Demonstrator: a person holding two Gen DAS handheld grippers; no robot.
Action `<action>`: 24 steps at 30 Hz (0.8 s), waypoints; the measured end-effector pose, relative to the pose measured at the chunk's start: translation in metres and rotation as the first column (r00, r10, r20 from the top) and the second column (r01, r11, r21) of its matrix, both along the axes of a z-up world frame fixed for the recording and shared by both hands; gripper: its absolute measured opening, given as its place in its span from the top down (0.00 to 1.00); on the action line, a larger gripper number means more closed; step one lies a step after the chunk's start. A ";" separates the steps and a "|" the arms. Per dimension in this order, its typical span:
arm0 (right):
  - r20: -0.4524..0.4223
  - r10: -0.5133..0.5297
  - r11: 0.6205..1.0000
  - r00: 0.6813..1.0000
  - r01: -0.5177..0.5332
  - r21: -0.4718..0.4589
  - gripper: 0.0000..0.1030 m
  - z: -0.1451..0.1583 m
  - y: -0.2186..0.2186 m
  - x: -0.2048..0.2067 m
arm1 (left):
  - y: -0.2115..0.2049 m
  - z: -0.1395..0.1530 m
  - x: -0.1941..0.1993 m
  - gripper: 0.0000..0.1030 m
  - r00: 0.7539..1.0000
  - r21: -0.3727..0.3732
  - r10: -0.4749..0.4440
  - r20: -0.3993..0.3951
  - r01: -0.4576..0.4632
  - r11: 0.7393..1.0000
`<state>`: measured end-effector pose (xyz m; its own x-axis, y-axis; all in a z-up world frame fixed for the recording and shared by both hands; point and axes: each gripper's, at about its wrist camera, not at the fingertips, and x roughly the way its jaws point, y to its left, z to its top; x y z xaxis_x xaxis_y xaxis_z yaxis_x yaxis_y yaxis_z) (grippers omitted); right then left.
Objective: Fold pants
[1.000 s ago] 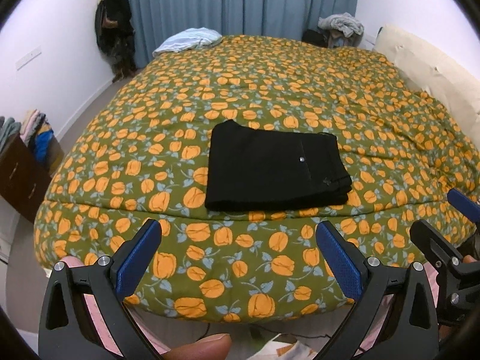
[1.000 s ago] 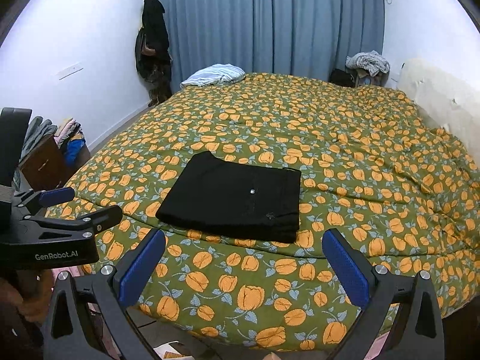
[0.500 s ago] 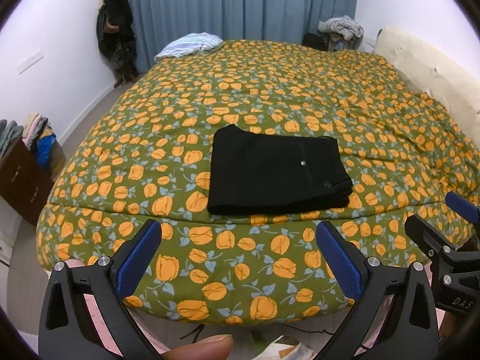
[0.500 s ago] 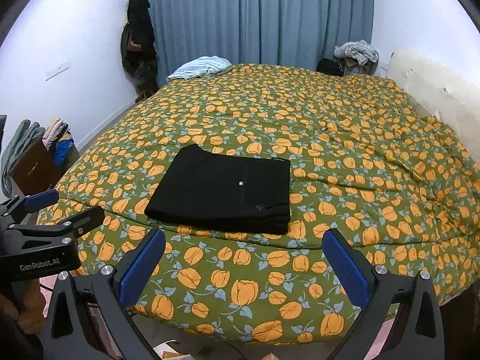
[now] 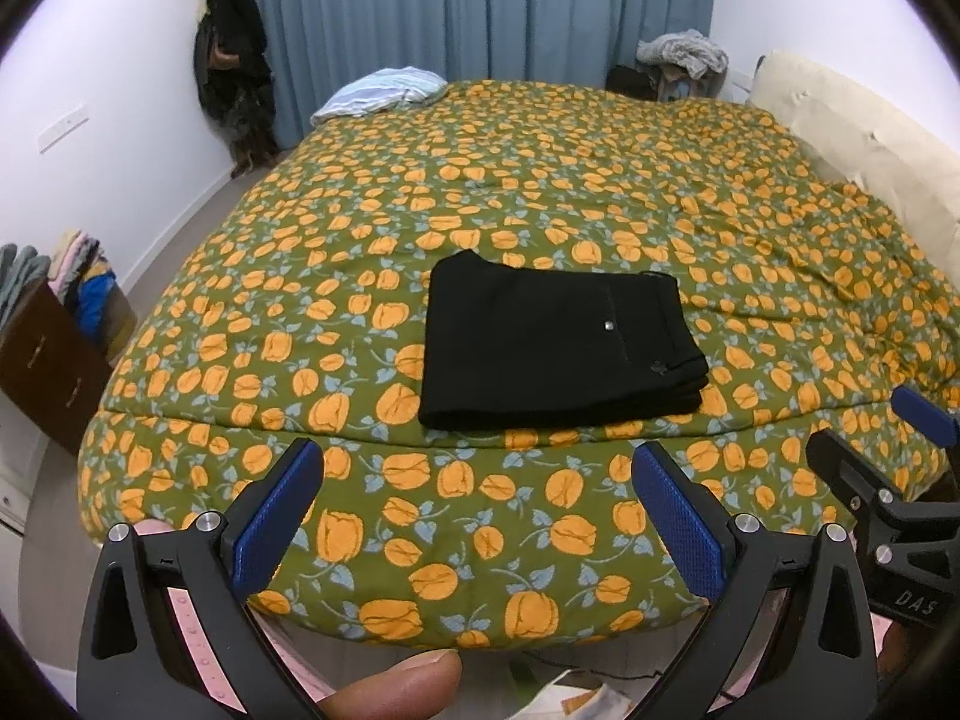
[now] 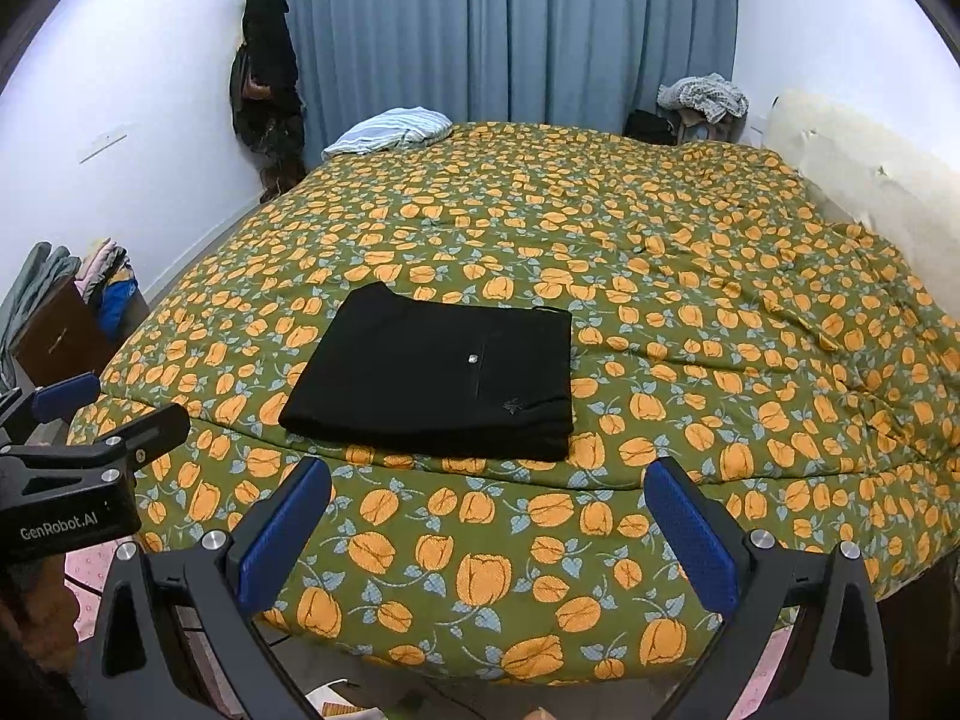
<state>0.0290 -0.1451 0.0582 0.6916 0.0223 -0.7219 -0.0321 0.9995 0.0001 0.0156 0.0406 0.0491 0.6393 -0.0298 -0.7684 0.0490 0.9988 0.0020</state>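
The black pants [image 5: 558, 354] lie folded into a flat, stacked rectangle on my bed's orange-flowered green quilt [image 5: 540, 192], near the edge closest to me and well apart from both of my tools. The bundle's long axis runs left to right across my view, roughly along that near edge; the layered end with the small silver button [image 5: 610, 326] points to my right, and the smooth folded end points left. My left gripper [image 5: 474, 516] hangs off the bed in front of the quilt's drop, its blue pads [image 5: 276, 516] spread wide with nothing between them. My right gripper [image 6: 489, 531] is the same, jaws wide apart and empty, held beside the left one. A pale striped garment [image 5: 384, 93] sits at the far corner by the blue curtain [image 5: 480, 12].
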 end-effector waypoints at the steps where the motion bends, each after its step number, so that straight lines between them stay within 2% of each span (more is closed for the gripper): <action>1: 0.004 -0.004 1.000 1.000 0.004 0.001 0.00 0.000 -0.001 0.000 | 0.000 0.000 0.000 0.00 1.000 0.000 -0.001 -0.003 0.001 1.000; 8: 0.028 -0.019 1.000 0.999 0.019 0.012 0.00 0.004 -0.006 -0.001 | -0.004 -0.001 -0.001 0.00 1.000 0.008 -0.014 -0.004 0.014 1.000; 15: 0.020 -0.006 0.999 1.000 0.005 0.034 0.00 0.004 -0.006 0.000 | -0.002 -0.006 0.001 0.00 0.999 -0.021 -0.018 -0.033 0.017 1.000; 19: 0.020 -0.003 1.000 1.000 0.002 0.023 0.00 0.003 -0.004 0.000 | -0.004 -0.007 0.000 0.00 1.000 0.021 -0.008 -0.023 0.008 1.000; 24: 0.023 -0.009 1.000 1.000 0.009 0.018 0.00 0.005 -0.006 0.000 | -0.002 -0.008 0.000 0.01 1.000 0.020 -0.004 -0.024 0.004 1.000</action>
<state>0.0295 -0.1511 0.0629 0.7083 0.0290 -0.7053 -0.0235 0.9996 0.0175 0.0155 0.0382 0.0414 0.6207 -0.0164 -0.7839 0.0533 0.9984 0.0213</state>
